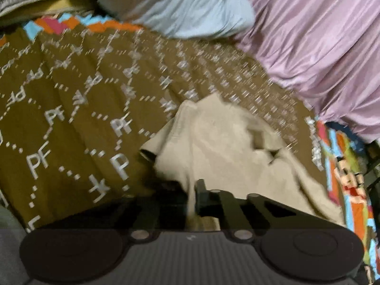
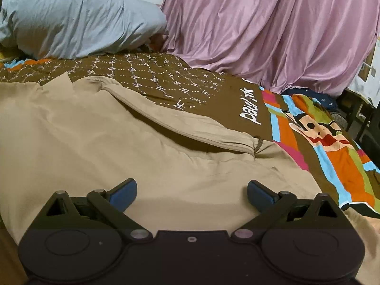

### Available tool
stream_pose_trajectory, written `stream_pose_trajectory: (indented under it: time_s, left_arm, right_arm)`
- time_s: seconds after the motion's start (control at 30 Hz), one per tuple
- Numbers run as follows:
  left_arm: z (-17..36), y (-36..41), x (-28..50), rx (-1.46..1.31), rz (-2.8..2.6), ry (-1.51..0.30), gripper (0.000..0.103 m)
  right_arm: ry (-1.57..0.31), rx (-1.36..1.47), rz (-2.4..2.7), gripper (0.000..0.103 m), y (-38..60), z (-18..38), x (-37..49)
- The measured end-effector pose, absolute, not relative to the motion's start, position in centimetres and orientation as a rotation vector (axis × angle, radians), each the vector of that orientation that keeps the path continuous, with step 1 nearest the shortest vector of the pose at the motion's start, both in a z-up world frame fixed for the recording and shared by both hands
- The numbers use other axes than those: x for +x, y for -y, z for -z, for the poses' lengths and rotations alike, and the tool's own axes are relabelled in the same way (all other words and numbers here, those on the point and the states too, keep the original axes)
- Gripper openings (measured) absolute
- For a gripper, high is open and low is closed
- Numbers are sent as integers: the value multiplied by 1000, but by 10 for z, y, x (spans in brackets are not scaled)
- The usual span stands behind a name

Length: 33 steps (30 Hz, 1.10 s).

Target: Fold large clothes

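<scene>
1. Beige garment [image 2: 99,128] lies spread across the brown printed bedspread [image 2: 166,83], short of the purple drape [image 2: 273,28].
2. Left gripper [image 1: 193,190] is pinched tight on a fold of it; the view is blurred, so which edge is probably a hem.
3. Right gripper [image 2: 192,191] hovers over the cloth, jaws wide, holding nothing.
4. Likely step: securing a second corner; the right jaws must close on an edge before lifting.
</scene>
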<state>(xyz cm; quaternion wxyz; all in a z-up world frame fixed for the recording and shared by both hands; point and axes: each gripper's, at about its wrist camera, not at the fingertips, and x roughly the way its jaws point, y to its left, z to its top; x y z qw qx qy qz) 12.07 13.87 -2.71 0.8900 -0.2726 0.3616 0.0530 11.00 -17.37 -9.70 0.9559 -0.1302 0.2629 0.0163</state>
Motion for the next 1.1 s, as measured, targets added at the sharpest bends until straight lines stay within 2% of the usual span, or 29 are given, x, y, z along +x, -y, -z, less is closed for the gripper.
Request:
stream_pose_trajectory:
  time_s: [0.3,0.33,0.4,0.5,0.57,0.73,0.83,1.0,1.1]
  left_arm:
    - [-79,-37,108,-171,141,-531,2]
    - [-89,-23,108,-119,173,-520,2]
    - [-106,5,109,-33,241,-501,2]
    - [-121,48,107,62,335,-506,1]
    - [-124,76,105,112,375,-519,1]
    - [-110,152,95,239,463,-550,1]
    - [-94,189,88,297,514,-582,1]
    - [-72,217,67,370,587,-627,1]
    - [-65,224,62,371,596,-650,1]
  right_arm:
    - [-526,-208,-48,98,183,98,103]
    - [-523,-188,-57,96,186,97,102]
    - [-503,-107,-109,84,200,89,97]
    - [-495,42,-129,77,241,65,90]
    - [-514,170,-129,72,277,46,89]
    - [-568,423,-224,72,369,25,66]
    - [-602,704,-336,72,416,39,52]
    - [-580,1095,-402,61,459,82,46]
    - [-576,1234,-424,59,472,98,51]
